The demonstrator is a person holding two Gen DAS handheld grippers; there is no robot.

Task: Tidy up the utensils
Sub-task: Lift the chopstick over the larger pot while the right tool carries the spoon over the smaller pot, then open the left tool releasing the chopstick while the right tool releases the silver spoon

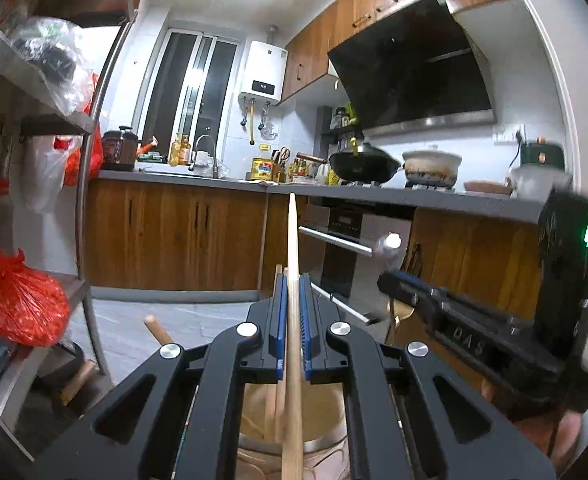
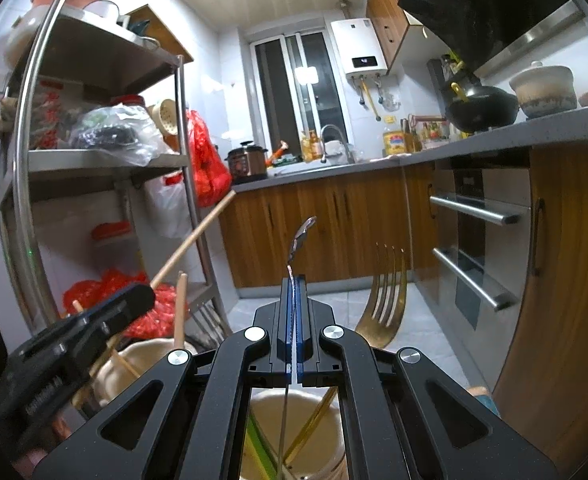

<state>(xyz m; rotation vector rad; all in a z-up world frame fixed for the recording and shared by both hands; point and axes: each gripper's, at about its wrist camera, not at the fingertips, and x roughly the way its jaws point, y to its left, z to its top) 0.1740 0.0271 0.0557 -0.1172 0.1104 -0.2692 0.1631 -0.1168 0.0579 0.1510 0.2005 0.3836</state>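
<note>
Over the cups (image 2: 294, 412), left gripper (image 1: 292, 280) pinches a chopstick (image 1: 293, 248), right gripper (image 2: 294, 280) a spoon (image 2: 300, 236); each should descend vertically inside the rim.

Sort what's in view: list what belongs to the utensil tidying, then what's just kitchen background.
Part of the job:
- left gripper, shut on wooden chopstick
- right gripper, shut on metal spoon
- cream holder
- gold fork

Just lying about:
- wok
- clay pot
- rice cooker
- red bags
</note>
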